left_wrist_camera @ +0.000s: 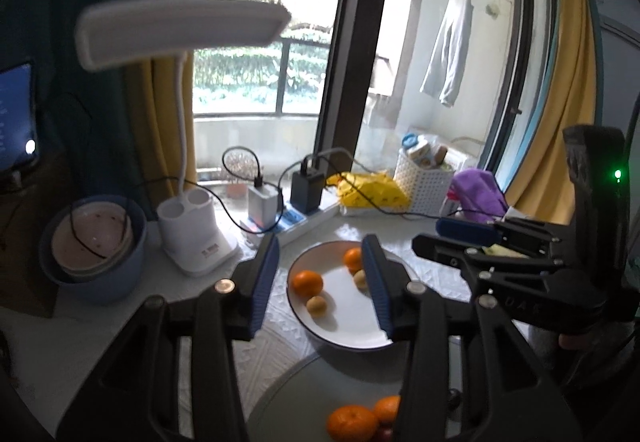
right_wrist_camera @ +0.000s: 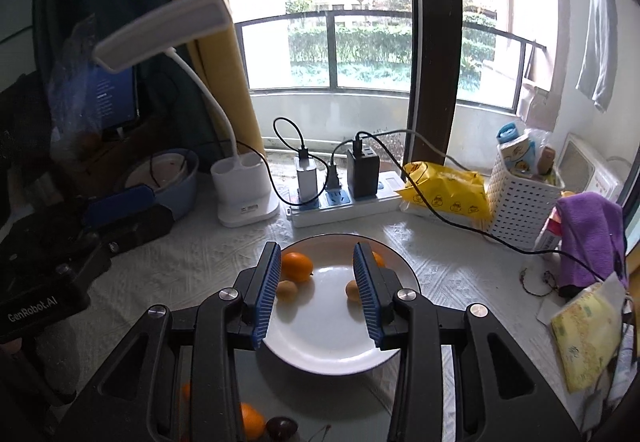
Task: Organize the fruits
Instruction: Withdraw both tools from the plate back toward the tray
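Observation:
A white plate (left_wrist_camera: 352, 338) (right_wrist_camera: 320, 346) holds two oranges and two small yellow-brown fruits. One orange (left_wrist_camera: 307, 283) (right_wrist_camera: 296, 266) and a small fruit (left_wrist_camera: 316, 306) (right_wrist_camera: 287, 288) lie at the left; another orange (left_wrist_camera: 353, 259) and small fruit (right_wrist_camera: 352, 290) at the right. My left gripper (left_wrist_camera: 324, 286) is open and empty above the plate. My right gripper (right_wrist_camera: 316, 290) is open and empty above it too, and shows at the right in the left wrist view (left_wrist_camera: 464, 230). A grey round tray (left_wrist_camera: 304, 402) nearer me holds oranges (left_wrist_camera: 352, 422) (right_wrist_camera: 252, 420) and a dark fruit (right_wrist_camera: 281, 428).
A white desk lamp (right_wrist_camera: 244, 193), a power strip with chargers (right_wrist_camera: 344, 201), a yellow packet (right_wrist_camera: 444, 189), a white basket (right_wrist_camera: 520, 201) and a purple cloth (right_wrist_camera: 592, 238) stand behind the plate. A blue bowl with dishes (left_wrist_camera: 96, 254) sits at the left.

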Demonstrator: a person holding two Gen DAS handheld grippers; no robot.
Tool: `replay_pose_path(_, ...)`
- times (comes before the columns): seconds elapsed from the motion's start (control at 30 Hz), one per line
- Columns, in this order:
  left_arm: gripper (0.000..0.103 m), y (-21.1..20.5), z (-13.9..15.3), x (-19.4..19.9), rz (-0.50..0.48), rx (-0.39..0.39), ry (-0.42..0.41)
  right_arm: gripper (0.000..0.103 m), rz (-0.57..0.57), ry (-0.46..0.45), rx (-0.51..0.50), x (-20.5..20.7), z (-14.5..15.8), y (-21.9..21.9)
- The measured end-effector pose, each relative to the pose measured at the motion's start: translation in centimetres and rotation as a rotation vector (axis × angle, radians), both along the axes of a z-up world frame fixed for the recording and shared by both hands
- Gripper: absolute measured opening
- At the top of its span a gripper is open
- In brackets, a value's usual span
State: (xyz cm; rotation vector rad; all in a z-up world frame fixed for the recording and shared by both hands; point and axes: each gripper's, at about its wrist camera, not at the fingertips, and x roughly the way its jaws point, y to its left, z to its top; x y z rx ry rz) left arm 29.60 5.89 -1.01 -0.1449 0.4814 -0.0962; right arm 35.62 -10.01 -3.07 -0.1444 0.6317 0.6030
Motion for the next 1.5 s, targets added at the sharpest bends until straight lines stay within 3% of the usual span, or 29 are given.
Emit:
replay_pose_path(0.2,0.050,-0.4,1.8,-3.0,0.013,0.013,-0.058,0.040,0.006,-0.039,0.012,-2.8,1.6,-0.9)
replay_pose_path(0.3,0.067,-0.6,2.2,-4.4,0.018,0.011,-0.083,0.040,0.006,-0.057,0.016,-4.1,2.2,-1.4)
replay_pose_path(0.57,0.068,-1.5,2.9,-7.0,0.029,-0.004,-0.114,0.040,-0.004,-0.093,0.019,-6.8,3.2,-3.3)
replay_pose_path(0.83,0.068,-3.1,2.4,-8.9,0.042,0.020,-0.120,0.051,-0.003,-0.109,0.034,-8.9,3.1,-5.9)
replay_pose_path(1.5,0.068,-6.1,-5.9,-10.2,0.083,0.006,0.072,0.052,0.036,0.090,-0.009,-9.2,-6.1,-8.0)
